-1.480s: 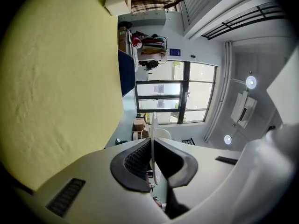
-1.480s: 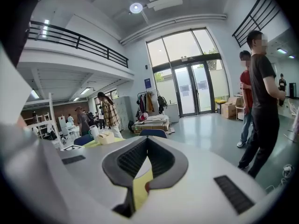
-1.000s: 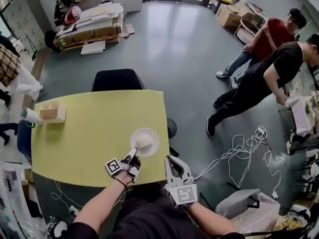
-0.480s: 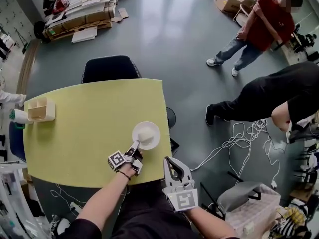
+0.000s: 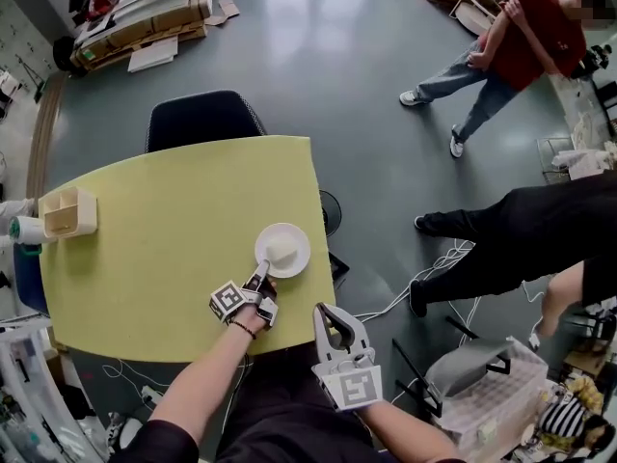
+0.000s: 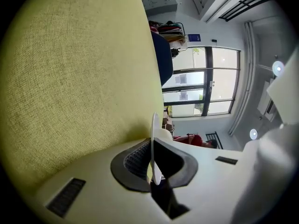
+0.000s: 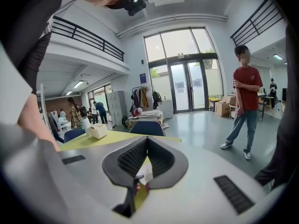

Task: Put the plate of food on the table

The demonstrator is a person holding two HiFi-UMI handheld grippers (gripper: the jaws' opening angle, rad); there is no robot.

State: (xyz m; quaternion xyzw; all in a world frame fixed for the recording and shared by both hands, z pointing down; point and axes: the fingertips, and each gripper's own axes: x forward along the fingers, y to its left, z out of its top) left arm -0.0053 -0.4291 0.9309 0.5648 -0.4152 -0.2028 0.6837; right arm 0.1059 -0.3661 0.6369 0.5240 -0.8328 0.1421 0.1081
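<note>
Two left gripper (image 5: 258, 278) fingers pinch the plate (image 5: 302, 250) rim; right gripper (image 5: 324, 309) fingers pressed together.

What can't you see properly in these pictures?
- Food: head view, too small; only a pale lump on the plate.
- Plate's top: left gripper view shows it edge-on, with the left claw covering the rest.
- Box at the table's edge: head view, contents too small.
</note>
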